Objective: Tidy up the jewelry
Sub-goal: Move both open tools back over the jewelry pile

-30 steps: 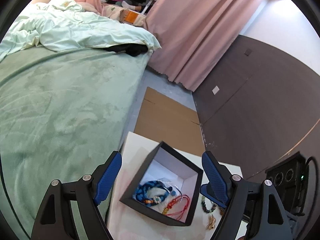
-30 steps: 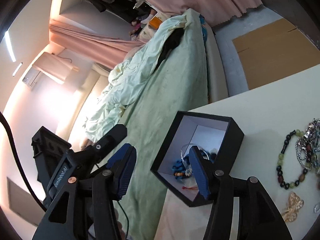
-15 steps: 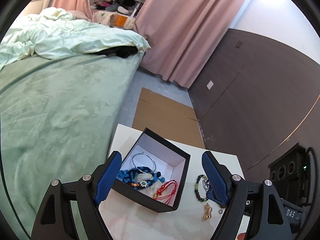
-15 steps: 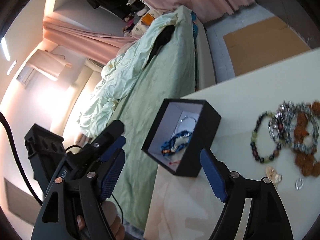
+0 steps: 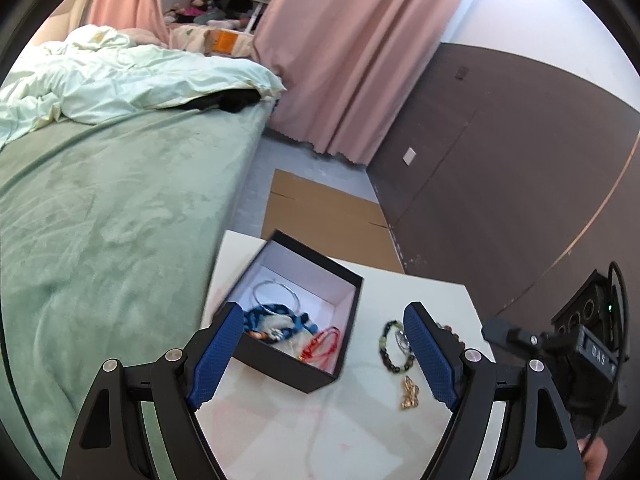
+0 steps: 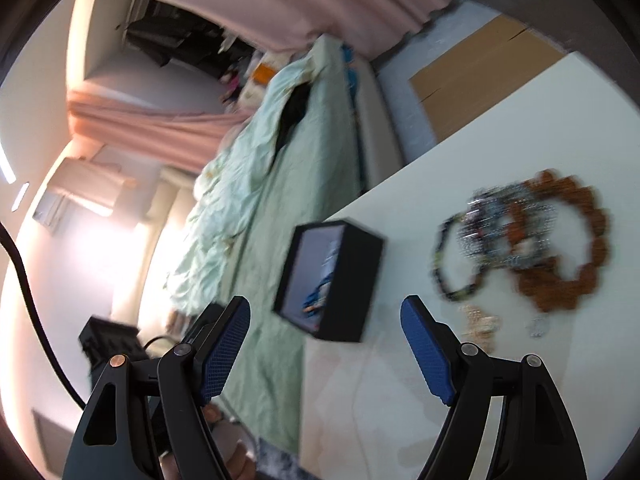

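Green bedding (image 5: 112, 208) is filling the room's left side, with a white desk (image 5: 320, 432) beside it. Near the desk's left edge a black box (image 5: 296, 312) is sitting, holding a blue bracelet (image 5: 280, 320) and red cord (image 5: 320, 346). Right of it, a bead bracelet (image 5: 390, 348) and gold charm (image 5: 410, 394) are lying loose. The left gripper (image 5: 320, 356) and right gripper (image 6: 326, 344) are both hanging released, grasping nothing.

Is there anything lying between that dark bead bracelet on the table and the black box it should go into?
Nothing visible. Only bare white table separates the bead bracelet from the black box, whose top is open, with no lid.
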{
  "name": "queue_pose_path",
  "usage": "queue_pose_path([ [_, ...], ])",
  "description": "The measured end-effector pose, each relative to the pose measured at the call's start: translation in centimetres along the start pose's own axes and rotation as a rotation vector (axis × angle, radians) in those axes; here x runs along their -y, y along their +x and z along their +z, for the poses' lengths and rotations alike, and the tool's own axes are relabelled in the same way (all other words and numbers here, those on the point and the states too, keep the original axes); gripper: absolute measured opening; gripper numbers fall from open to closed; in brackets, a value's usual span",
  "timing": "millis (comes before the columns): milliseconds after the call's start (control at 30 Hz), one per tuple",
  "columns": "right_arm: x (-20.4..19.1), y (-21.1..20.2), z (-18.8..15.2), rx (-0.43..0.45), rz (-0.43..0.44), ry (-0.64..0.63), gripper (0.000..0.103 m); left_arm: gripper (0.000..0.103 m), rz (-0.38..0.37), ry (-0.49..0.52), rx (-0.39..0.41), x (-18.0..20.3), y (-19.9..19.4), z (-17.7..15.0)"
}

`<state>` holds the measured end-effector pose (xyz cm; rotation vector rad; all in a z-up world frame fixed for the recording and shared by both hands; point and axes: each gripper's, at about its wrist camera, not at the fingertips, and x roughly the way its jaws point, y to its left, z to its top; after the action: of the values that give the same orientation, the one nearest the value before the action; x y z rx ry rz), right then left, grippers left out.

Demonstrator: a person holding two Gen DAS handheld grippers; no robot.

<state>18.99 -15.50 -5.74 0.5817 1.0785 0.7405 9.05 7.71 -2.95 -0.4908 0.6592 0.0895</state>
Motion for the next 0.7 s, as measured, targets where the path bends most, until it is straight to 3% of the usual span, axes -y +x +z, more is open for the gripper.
queue_pose_path([
  [300,2.6,-3.6,0.7,0.056,-0.115,0.011,0.078,0.082,-0.046,0.111,-0.046,3.8,1.3,-1.9],
  [433,4.3,-4.5,1.1,0.050,-0.187,0.049,0.078,0.070,-0.068,0.175,-0.107,5.6,2.8,-3.1],
  [600,6.7,-4.7,1.3,0.015,-0.283,0.112,0.078,0.068,-0.080,0.254,-0.162,7.9,4.6,-4.7],
  [700,7.7,-5.2,1.4,0.007,-0.292,0.127,0.077,0.063,-0.082,0.282,-0.194,8.8,5.8,-5.4],
])
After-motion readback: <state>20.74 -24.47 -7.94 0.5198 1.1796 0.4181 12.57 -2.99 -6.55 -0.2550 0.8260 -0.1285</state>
